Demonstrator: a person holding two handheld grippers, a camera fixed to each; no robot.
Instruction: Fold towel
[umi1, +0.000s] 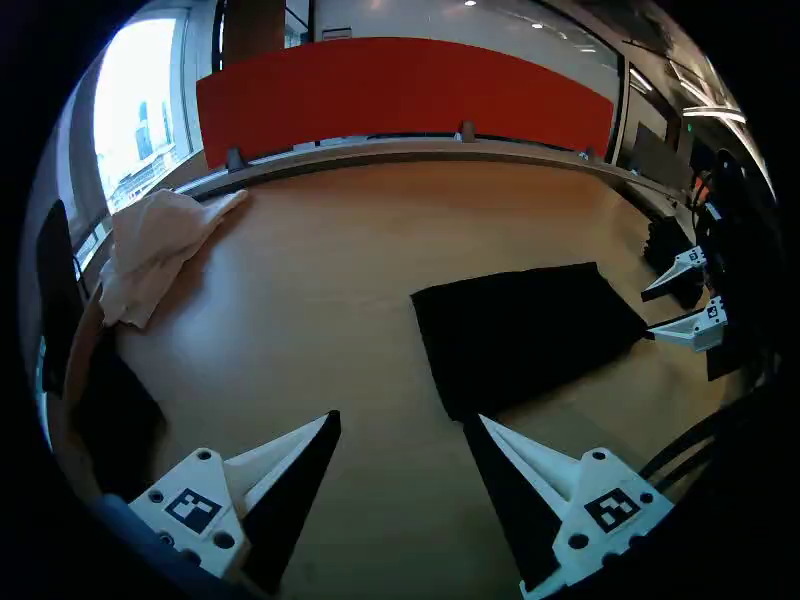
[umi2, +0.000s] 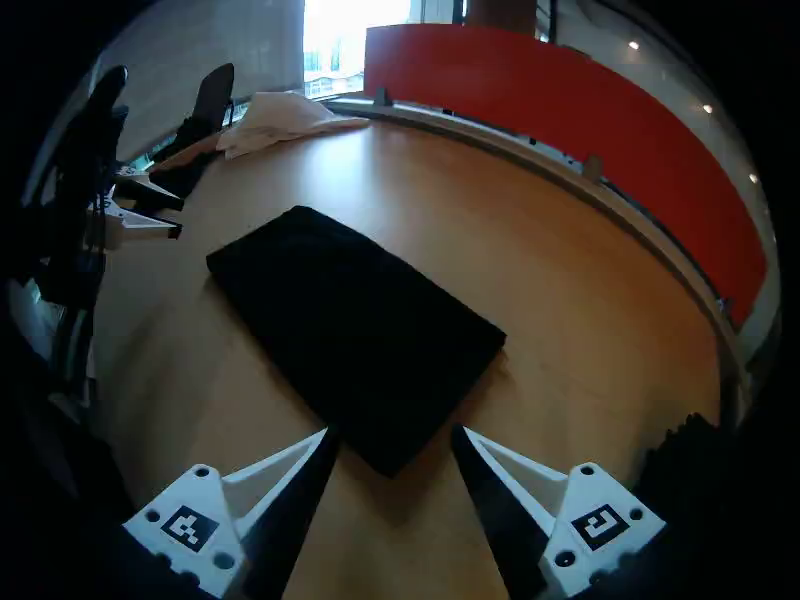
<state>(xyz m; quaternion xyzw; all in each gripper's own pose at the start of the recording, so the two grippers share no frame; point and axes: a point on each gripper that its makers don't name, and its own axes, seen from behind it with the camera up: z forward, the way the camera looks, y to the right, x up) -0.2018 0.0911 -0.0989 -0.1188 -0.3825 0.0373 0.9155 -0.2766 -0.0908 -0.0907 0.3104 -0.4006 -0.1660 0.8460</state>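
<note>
So the black fabric towel (umi2: 350, 330) is lying flat on the light wooden table (umi2: 560, 270), roughly mid-table, and honestly it looks pretty much folded already: it's a tidy thick rectangle with straight edges and square corners, no loose flaps or wrinkles sticking out that the views can show. How many layers are in there is impossible to tell since it's just solid black. The right gripper (umi2: 390, 440) has its white fingers spread wide with nothing between them, hovering right at the towel's near corner, which pokes just in front of its fingertips without being pinched. In the left gripper view the left gripper (umi1: 405, 440) is spread wide and empty too, sitting just beside another corner of the towel (umi1: 520, 335), so the two come at it from opposite ends. Best guess: either the job is done, or there's one last fold in half left and both are lining up on corners for it. Further out, a crumpled cream cloth (umi1: 150, 250) sits near the table's far edge, well apart from the towel, and a long red partition panel (umi1: 400, 90) runs behind the table.
</note>
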